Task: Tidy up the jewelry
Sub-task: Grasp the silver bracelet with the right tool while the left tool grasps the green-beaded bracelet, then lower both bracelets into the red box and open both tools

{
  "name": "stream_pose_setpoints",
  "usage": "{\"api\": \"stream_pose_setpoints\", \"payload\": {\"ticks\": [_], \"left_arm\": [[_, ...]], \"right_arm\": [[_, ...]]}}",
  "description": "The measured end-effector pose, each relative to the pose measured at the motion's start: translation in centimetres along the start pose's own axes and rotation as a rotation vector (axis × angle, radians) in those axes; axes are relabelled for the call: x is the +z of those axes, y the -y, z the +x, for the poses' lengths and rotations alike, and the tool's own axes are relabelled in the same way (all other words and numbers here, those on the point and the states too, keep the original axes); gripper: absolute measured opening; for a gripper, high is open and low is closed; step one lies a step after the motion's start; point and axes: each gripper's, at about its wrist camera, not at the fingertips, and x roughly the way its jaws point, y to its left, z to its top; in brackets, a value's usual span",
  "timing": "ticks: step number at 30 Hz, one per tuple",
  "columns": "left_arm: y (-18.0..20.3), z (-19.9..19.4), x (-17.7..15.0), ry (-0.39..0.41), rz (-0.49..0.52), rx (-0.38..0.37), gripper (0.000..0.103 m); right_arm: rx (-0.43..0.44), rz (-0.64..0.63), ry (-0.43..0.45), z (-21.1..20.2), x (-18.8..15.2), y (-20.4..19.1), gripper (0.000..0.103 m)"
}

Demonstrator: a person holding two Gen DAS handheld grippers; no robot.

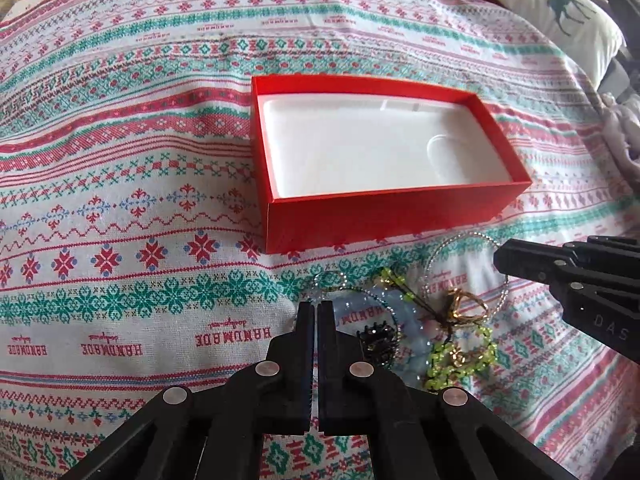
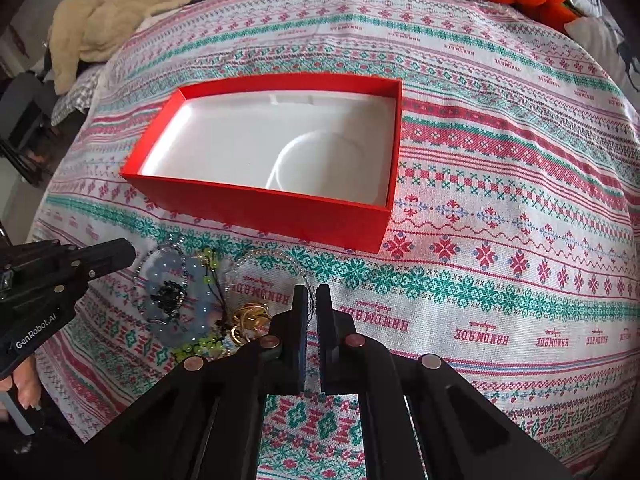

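Left wrist view
Box: the open red cardboard box with a white moulded tray inside [image 1: 280, 148] sits on the cloth — nothing is in it.
Jewelry: the small pile of beaded jewelry [image 1: 436, 320] lies on the cloth just in front of the box. In it are a thin silver bead chain [image 1: 430, 264], yellow-green bead loops [image 1: 460, 360], a pale blue bead bracelet [image 1: 416, 332], a little gold piece [image 1: 466, 304] and a small black sparkly piece [image 1: 378, 340].
Left tool: the left gripper [image 1: 316, 308] has its 2 black fingers pressed together, with nothing between them. Its tips sit just beside the pile.
Right tool: the right gripper [image 1: 502, 258] comes in from the side, above the far edge of the pile. It looks pressed together too.

Right wrist view
Box: the red box [image 2: 256, 208] shows its white tray bare here too.
Jewelry: the pile [image 2: 192, 300] is all on the striped red, green and white woven cloth [image 2: 500, 200], apart from the box.
Right tool: the right gripper [image 2: 312, 296] is pressed together and holds nothing — the silver chain lies just under its tips.
Left tool: the left gripper [image 2: 128, 252] is beside the pile, holding nothing.

Done: 0 pieces are in the box, so I think the job has not started.
Left: every piece must be picked up and put in the tray.
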Motion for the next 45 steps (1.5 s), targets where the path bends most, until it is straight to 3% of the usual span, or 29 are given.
{"api": "stream_pose_setpoints", "payload": {"ticks": [3, 8, 10, 13, 18, 20, 21, 22, 29, 45], "left_arm": [[0.2, -1.3, 0.0, 0.023, 0.007, -0.01, 0.0], [-0.2, -0.5, -0.6, -0.009, 0.011, 0.006, 0.0], [-0.6, 0.6, -0.9, -0.036, -0.006, 0.015, 0.019], [-1.0, 2.1, -1.0, -0.067, -0.039, 0.015, 0.026], [-1.9, 4.0, -1.1, -0.101, -0.098, 0.024, 0.026], [-2.0, 3.9, -1.0, -0.097, -0.108, 0.033, 0.016], [-1.9, 4.0, -1.0, -0.1, -0.1, 0.046, 0.002], [-1.9, 4.1, -1.2, -0.105, -0.094, 0.053, 0.001], [-1.2, 3.2, -1.1, -0.075, -0.09, 0.047, 0.0], [1.9, -4.3, 2.2, 0.108, -0.051, -0.035, 0.0]], "right_arm": [[0.02, -0.003, 0.034, -1.6, 0.0, -0.4, 0.004], [0.035, 0.004, 0.077, -3.5, -0.2, -0.7, 0.004], [0.04, 0.012, 0.082, -4.1, -0.5, -0.2, 0.004], [0.047, 0.032, 0.083, -4.4, -0.8, 0.5, 0.004], [0.061, 0.045, 0.073, -4.4, -1.3, 1.1, 0.004], [0.067, 0.046, 0.067, -4.3, -1.4, 1.1, 0.004], [0.068, 0.047, 0.064, -4.2, -1.4, 1.1, 0.004], [0.069, 0.048, 0.063, -4.2, -1.4, 1.1, 0.004], [0.074, 0.052, 0.062, -4.3, -1.3, 1.4, 0.004], [0.108, 0.069, 0.16, -8.2, 0.4, 0.8, 0.004]]}}
